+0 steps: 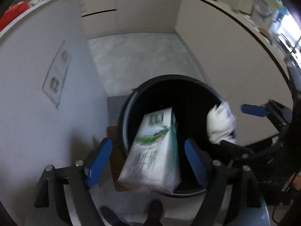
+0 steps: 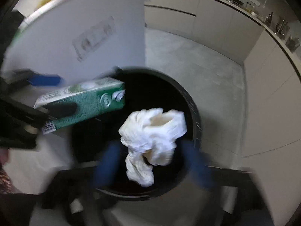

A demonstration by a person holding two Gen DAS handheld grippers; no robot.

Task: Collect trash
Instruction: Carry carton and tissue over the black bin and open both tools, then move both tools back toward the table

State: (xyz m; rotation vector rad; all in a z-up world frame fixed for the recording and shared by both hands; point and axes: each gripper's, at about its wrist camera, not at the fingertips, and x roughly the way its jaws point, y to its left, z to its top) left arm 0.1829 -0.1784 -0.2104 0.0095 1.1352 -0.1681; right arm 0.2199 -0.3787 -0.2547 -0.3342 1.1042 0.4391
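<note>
A green-and-white milk carton (image 1: pixel 152 150) is seen tilted over the mouth of a dark round trash bin (image 1: pixel 124 116), between the spread blue pads of the left claw (image 1: pixel 148 162), with a gap on either side. A crumpled white paper wad (image 2: pixel 152 141) is pictured above the same bin, between the blurred, parted pads of the right claw (image 2: pixel 150 165), untouched by them. The bin is set on a pale grey floor (image 1: pixel 139 56), flanked by white cabinets (image 2: pixel 207 18).

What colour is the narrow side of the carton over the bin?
Green, with a white logo; the carton shows it best in the right wrist view.
</note>
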